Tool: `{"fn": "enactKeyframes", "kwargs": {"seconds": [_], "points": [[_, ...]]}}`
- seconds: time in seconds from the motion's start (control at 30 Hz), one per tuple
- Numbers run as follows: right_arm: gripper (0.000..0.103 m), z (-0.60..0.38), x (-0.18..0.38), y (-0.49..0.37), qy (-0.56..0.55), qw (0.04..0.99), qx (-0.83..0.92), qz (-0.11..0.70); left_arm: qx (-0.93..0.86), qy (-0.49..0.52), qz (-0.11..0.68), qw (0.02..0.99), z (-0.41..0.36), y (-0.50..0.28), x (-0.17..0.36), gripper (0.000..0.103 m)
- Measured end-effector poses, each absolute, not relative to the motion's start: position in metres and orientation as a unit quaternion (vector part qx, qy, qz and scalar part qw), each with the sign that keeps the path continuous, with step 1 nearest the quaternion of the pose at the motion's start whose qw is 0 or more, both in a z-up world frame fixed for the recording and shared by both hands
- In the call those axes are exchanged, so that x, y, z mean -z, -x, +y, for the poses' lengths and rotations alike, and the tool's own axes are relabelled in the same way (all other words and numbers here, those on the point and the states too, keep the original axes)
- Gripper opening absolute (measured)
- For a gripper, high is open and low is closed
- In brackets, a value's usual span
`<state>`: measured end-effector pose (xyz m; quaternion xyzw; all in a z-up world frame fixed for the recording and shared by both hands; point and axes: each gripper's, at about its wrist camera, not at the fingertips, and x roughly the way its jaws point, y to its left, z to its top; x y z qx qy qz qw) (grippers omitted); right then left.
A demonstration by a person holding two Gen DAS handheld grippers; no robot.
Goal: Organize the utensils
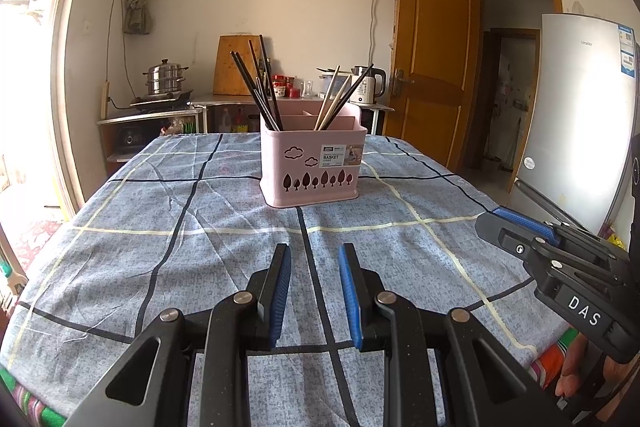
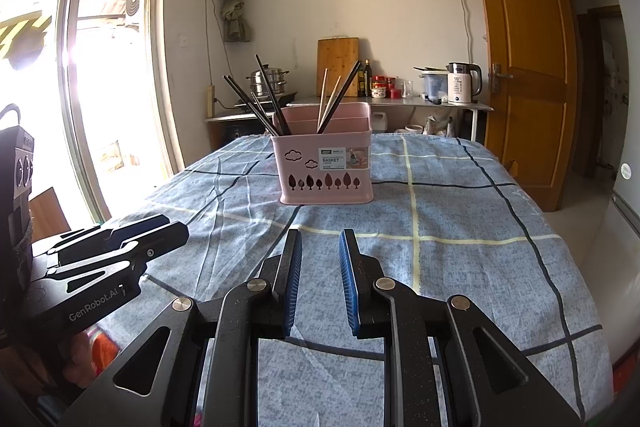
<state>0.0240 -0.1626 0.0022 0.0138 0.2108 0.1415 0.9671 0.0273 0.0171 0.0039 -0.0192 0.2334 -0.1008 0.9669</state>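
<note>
Table (image 1: 120,227), checked cloth (image 1: 400,195); pink basket (image 1: 312,167) on it

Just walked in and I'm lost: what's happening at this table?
A person holds a gripper in each hand over the checked tablecloth. The left gripper and right gripper are both open and empty. Ahead stands a pink basket holding black chopsticks in its left section, with pale chopsticks and a dark one on the right.

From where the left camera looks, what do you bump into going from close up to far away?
Left gripper → blue checked tablecloth → pink basket with chopsticks → counter with the kettle → wooden cutting board against the wall.
</note>
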Motion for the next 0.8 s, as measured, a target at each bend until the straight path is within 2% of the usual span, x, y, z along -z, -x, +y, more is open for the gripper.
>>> {"fn": "enactKeyframes", "kwargs": {"seconds": [0.8], "points": [[0.02,-0.161,0.0005,-0.0227,-0.01,0.966,-0.142,0.213,0.097,0.009,0.229,0.968,0.0159,-0.0209,-0.0046,0.024]]}}
